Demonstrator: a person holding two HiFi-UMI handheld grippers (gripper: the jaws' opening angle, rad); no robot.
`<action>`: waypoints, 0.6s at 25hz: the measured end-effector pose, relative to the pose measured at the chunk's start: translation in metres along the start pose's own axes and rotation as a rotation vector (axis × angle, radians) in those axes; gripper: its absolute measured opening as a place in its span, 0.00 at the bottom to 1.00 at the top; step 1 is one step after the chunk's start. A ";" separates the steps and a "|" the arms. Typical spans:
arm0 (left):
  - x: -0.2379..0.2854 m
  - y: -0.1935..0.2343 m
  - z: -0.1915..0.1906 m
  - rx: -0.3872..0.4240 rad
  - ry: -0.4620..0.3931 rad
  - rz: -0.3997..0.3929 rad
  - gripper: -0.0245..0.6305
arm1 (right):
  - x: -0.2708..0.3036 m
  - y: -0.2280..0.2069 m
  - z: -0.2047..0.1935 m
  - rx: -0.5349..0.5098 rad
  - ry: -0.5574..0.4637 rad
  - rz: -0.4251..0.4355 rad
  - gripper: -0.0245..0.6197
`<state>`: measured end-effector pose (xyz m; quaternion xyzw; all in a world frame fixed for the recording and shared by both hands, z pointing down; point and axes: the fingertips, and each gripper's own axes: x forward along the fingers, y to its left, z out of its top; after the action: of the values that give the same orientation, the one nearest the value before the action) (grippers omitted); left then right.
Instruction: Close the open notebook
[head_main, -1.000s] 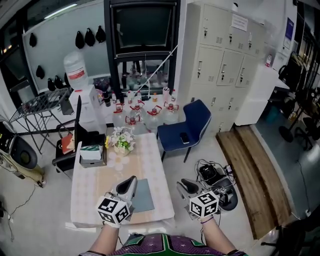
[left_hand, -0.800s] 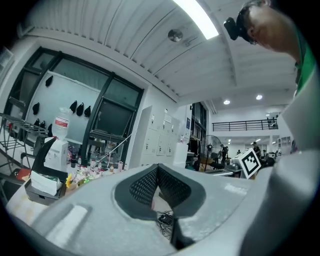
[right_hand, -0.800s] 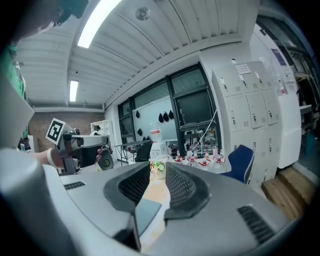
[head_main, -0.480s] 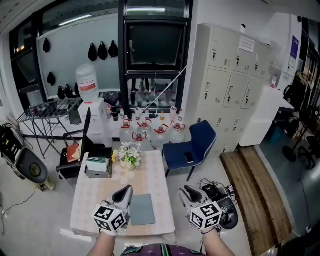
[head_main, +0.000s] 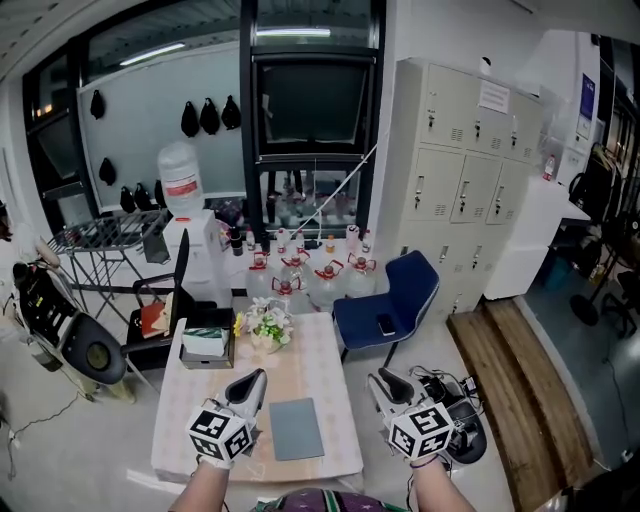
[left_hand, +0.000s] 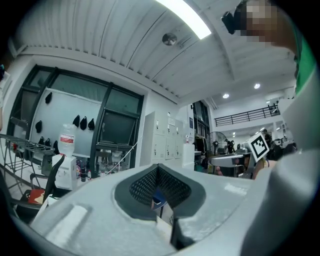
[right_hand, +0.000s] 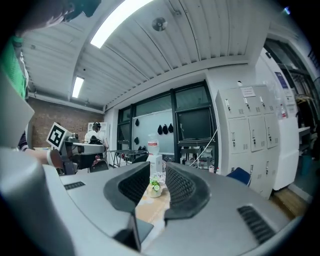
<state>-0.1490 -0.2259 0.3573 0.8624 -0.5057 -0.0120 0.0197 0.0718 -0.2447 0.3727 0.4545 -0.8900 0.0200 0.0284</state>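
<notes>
A grey notebook (head_main: 296, 428) lies shut and flat on the near part of the small table (head_main: 320, 360) in the head view. My left gripper (head_main: 252, 380) hovers just left of it, above the table, pointing level; its jaws meet at the tips and hold nothing. My right gripper (head_main: 384, 383) hangs beyond the table's right edge, open with a narrow gap and nothing in it. In the right gripper view the flower pot (right_hand: 155, 187) shows through that gap and a dark corner of the notebook (right_hand: 143, 229) shows below it.
A flower pot (head_main: 265, 328) and a tray with a box (head_main: 207, 345) stand at the table's far end. Around it are a blue chair (head_main: 390, 300), a black chair (head_main: 160, 310), water jugs (head_main: 300, 275), lockers (head_main: 470, 170), and cables and gear on the floor (head_main: 450, 400).
Both grippers have risen and the head view has tilted up. The left gripper has drawn off the notebook toward its left. The notebook lies shut throughout.
</notes>
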 end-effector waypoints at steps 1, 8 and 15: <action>-0.001 0.002 0.001 0.004 -0.001 -0.001 0.06 | 0.000 0.001 0.002 -0.008 0.002 -0.002 0.19; -0.013 0.013 0.009 0.035 -0.011 0.021 0.06 | 0.002 0.011 0.009 -0.026 -0.004 -0.014 0.19; -0.017 0.010 0.013 0.037 -0.047 0.030 0.06 | 0.000 0.015 0.009 -0.021 -0.030 -0.014 0.19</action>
<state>-0.1670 -0.2162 0.3443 0.8545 -0.5189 -0.0226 -0.0078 0.0597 -0.2366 0.3630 0.4606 -0.8874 0.0037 0.0198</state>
